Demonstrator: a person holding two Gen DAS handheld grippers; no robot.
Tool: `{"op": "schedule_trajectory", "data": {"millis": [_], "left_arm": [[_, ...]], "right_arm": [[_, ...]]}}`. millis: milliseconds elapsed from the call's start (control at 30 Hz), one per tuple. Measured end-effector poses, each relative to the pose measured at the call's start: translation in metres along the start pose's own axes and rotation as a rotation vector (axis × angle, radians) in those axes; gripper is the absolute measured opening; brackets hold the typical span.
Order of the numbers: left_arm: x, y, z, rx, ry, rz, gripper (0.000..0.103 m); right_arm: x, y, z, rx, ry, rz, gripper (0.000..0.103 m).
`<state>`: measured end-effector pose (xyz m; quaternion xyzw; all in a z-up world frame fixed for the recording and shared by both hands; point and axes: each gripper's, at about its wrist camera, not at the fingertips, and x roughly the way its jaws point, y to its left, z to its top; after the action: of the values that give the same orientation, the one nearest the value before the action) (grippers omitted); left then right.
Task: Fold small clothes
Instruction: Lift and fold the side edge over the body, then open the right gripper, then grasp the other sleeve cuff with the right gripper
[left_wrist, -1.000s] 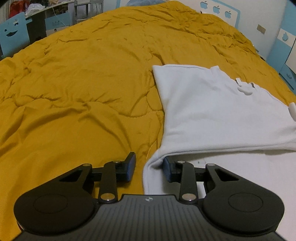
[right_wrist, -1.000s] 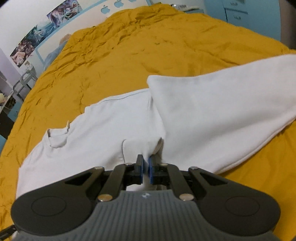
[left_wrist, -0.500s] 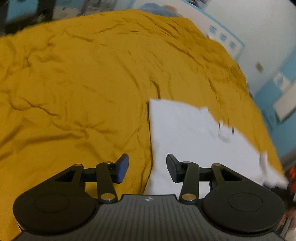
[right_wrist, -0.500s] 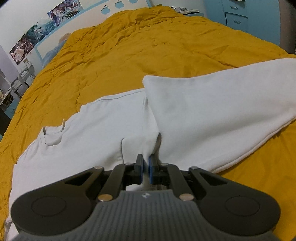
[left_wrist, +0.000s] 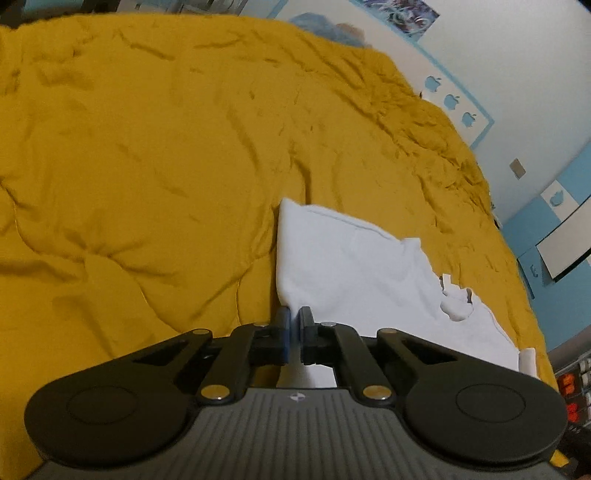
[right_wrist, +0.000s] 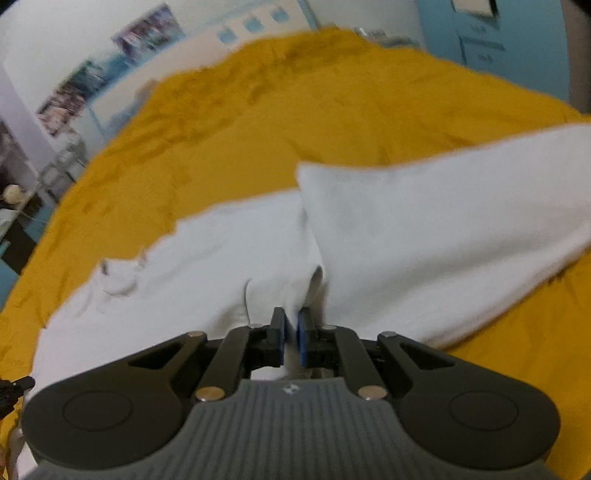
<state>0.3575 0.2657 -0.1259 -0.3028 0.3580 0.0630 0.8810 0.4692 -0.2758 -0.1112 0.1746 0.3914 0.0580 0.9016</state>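
Note:
A white long-sleeved top (left_wrist: 351, 266) lies on a mustard-yellow quilt (left_wrist: 147, 166). In the left wrist view its neckline (left_wrist: 456, 299) is at the right. My left gripper (left_wrist: 294, 319) is shut on the near left edge of the white top. In the right wrist view the white top (right_wrist: 229, 258) spreads left, with one sleeve (right_wrist: 443, 229) folded across to the right. My right gripper (right_wrist: 290, 325) is shut on a raised fold of the white top at its near edge.
The quilt covers the whole bed in both views. A white and blue wall with apple stickers (left_wrist: 450, 99) runs behind the bed. Blue cabinets (right_wrist: 517, 40) stand at the far right. Furniture and clutter (right_wrist: 22, 206) stand at the left.
My left gripper was open beside the top's edge and has shut on it. Both cameras have shifted; the right gripper stays shut on the fold.

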Motion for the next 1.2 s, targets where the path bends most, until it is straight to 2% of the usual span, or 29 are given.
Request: {"op": "schedule_trajectory", "data": {"millis": [67,167,300,400,467,500,533,600,667,767,867,933,1067,1200], "left_arm": [[0.003,-0.003,-0.001,0.033,0.005,0.026,0.004],[0.013,-0.008,-0.007,0.070,0.025,0.081,0.004],[0.012,-0.017,-0.007,0.127,0.025,0.127,0.005],[0.003,-0.022,-0.006,0.172,0.022,0.190,0.014],[-0.005,-0.026,-0.006,0.212,0.005,0.226,0.018],[-0.010,-0.030,-0.006,0.236,-0.008,0.244,0.018],[-0.015,-0.034,-0.007,0.257,-0.023,0.256,0.020],[-0.024,-0.040,-0.010,0.277,-0.044,0.275,0.028],[-0.028,-0.049,-0.013,0.296,-0.055,0.295,0.034],[-0.028,-0.056,-0.017,0.317,-0.049,0.310,0.036],[-0.026,-0.059,-0.020,0.300,-0.051,0.320,0.040],[-0.025,-0.058,-0.021,0.268,-0.052,0.314,0.041],[-0.020,-0.060,-0.026,0.250,-0.043,0.321,0.042],[-0.013,-0.060,-0.029,0.242,-0.029,0.339,0.042]], "right_arm": [[0.000,0.002,-0.001,-0.020,-0.005,-0.003,0.001],[0.013,-0.001,-0.006,-0.028,0.049,-0.052,0.000],[0.008,-0.002,-0.005,-0.045,0.035,-0.090,0.000],[-0.003,-0.009,0.000,-0.069,0.017,-0.182,0.001],[-0.017,-0.028,0.007,-0.006,0.003,-0.140,0.002],[-0.023,-0.038,0.011,0.012,-0.005,-0.135,0.009],[-0.029,-0.047,0.016,0.019,-0.010,-0.145,0.024],[-0.042,-0.067,0.028,0.030,-0.028,-0.179,0.037],[-0.053,-0.094,0.041,0.066,-0.039,-0.208,0.037],[-0.064,-0.140,0.059,0.144,-0.032,-0.243,0.038],[-0.073,-0.194,0.078,0.240,-0.025,-0.286,0.051],[-0.080,-0.225,0.088,0.299,-0.046,-0.326,0.068],[-0.088,-0.280,0.096,0.420,-0.090,-0.422,0.069],[-0.081,-0.314,0.099,0.514,-0.114,-0.444,0.068]]}}
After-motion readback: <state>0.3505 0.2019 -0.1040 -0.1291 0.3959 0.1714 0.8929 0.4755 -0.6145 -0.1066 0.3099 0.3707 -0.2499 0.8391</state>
